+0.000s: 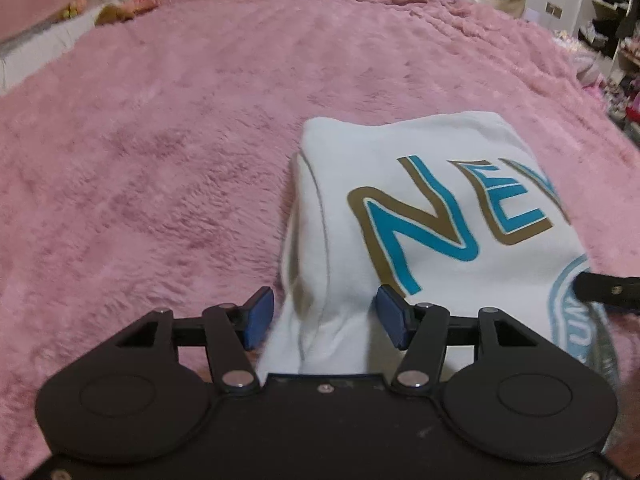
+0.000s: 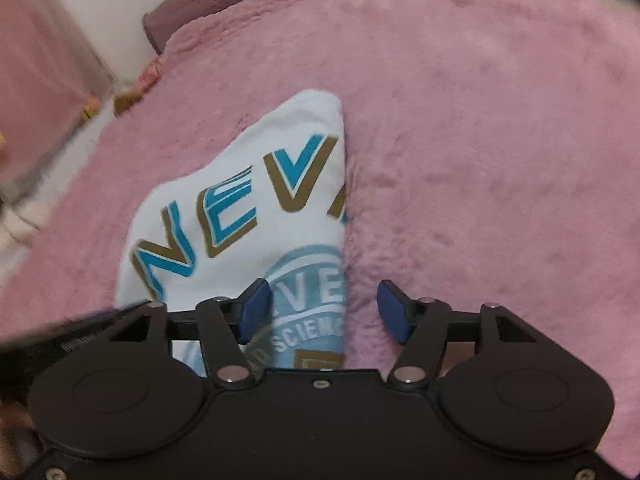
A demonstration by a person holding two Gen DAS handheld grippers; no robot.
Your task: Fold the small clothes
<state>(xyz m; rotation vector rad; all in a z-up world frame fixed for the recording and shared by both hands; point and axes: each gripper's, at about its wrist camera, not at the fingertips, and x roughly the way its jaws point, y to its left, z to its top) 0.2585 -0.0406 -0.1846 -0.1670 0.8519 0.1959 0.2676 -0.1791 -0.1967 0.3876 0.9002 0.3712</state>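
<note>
I noted the white T-shirt [image 1: 404,216] lying on the pink fleece blanket [image 1: 160,160], already doubled into a narrow bundle with its teal-and-gold lettering facing up. In the left wrist view it sat at about 2 o'clock from my left gripper [image 1: 326,316], with its near left corner running down between the blue pads [image 1: 258,316]. The jaws stood spread, with cloth in the gap but not clamped; I could not tell whether either pad touched it. In the right wrist view the shirt [image 2: 240,208] lay toward 11 o'clock, and its straight right fold edge ran down into the gap of my right gripper [image 2: 324,310]. That one was also spread, gripping nothing, its left pad [image 2: 254,308] over the round printed badge.

Handling judgement: light, limp knit cotton that holds no shape when lifted. The stacked layers looked likely to slide apart if only the top ply were caught. The printed areas probably fold a little stiffer than bare cloth. The deep pile of the blanket should grip the underside, so dragging would rumple it; lifting seemed better.

Where to hold: both near corners, one per gripper, pinching through all layers just inside the fold edges, then carrying the near end toward 12 o'clock. Risk: snagging blanket pile in the pinch.
</note>
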